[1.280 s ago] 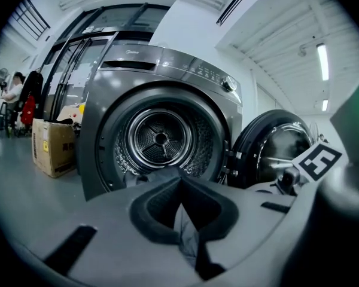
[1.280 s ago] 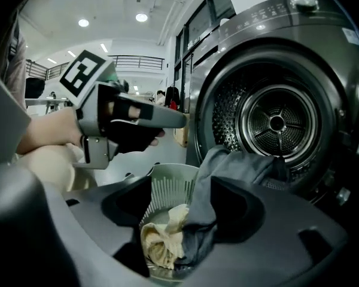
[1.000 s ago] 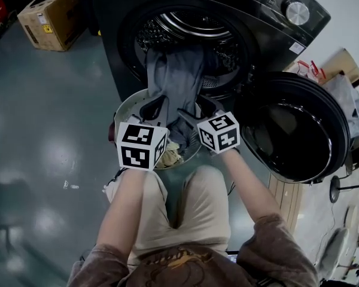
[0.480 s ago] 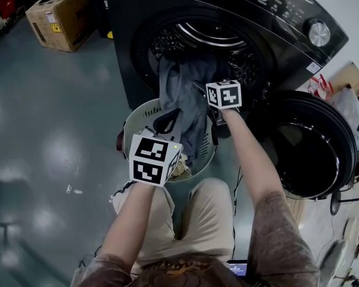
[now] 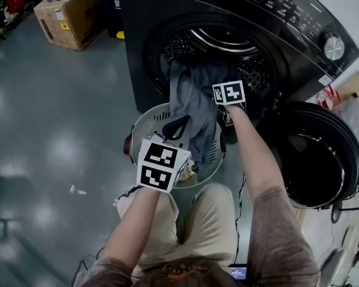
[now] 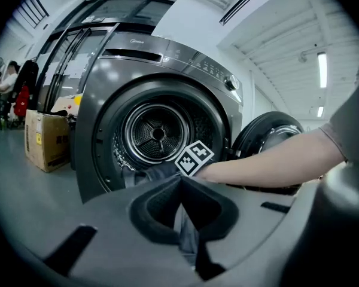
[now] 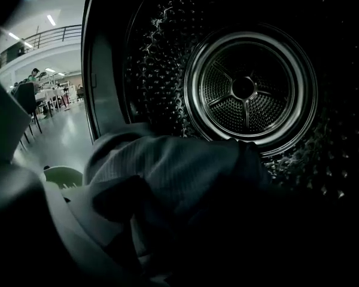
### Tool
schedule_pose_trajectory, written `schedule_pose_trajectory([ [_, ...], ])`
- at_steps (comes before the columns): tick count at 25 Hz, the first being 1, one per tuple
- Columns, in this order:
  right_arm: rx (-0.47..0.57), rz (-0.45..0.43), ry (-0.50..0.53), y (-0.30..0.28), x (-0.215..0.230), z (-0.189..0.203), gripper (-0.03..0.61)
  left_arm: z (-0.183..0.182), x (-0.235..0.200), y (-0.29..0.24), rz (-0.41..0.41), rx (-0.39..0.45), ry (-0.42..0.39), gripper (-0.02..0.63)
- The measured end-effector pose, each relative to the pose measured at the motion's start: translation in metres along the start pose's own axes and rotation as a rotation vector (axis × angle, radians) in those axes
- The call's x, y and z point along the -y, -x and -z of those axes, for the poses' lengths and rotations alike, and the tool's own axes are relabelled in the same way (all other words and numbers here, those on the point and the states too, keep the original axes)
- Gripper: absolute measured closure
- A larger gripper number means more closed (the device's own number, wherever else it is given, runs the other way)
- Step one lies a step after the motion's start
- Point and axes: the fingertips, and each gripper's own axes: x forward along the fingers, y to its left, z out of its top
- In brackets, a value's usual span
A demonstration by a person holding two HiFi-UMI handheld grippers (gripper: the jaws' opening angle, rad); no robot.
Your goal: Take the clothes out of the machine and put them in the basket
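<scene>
A glossy grey-green concrete floor carries a black front-loading washing machine. A round, pale slatted plastic laundry basket stands just in front. A brown cardboard box sits left of the machine. A small white scrap lies well apart.

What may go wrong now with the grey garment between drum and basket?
The left gripper alone pinches the grey garment; a hard pull may slip it free.
The right gripper has just been opening its jaws around cloth at the drum and may close on too little.
Cloth may drape outside the basket.
</scene>
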Motion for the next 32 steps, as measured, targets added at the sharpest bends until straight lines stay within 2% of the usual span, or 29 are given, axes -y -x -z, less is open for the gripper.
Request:
schedule_pose_trajectory([
  [3, -0.014, -0.04, 0.002, -0.001, -0.005, 0.0, 0.177, 0.002, -0.002, 0.001, 0.002, -0.006, 0.005, 0.611],
  [6, -0.017, -0.09, -0.004, 0.0, -0.016, 0.001, 0.306, 0.003, -0.003, 0.0, 0.003, -0.01, 0.011, 0.611],
  [9, 0.008, -0.079, 0.01, 0.005, -0.024, -0.001, 0.389, 0.003, -0.002, 0.001, 0.005, -0.011, 0.009, 0.611],
  [10, 0.019, -0.07, 0.014, 0.007, -0.025, -0.002, 0.441, 0.002, -0.002, 0.001, 0.004, -0.009, 0.009, 0.611],
  [13, 0.046, -0.062, 0.022, 0.017, -0.028, -0.007, 0.507, 0.0, -0.003, 0.004, 0.0, -0.001, 0.013, 0.611],
  [18, 0.088, -0.099, 0.036, 0.04, -0.041, -0.013, 0.518, 0.001, -0.004, 0.006, -0.006, 0.0, 0.013, 0.611],
  [25, 0.216, -0.187, 0.095, 0.097, -0.076, -0.025, 0.518, -0.002, -0.006, 0.015, -0.029, 0.015, 0.027, 0.611],
  [32, 0.281, -0.271, 0.149, 0.153, -0.12, -0.007, 0.518, -0.003, -0.003, 0.02, -0.045, 0.019, 0.028, 0.611],
])
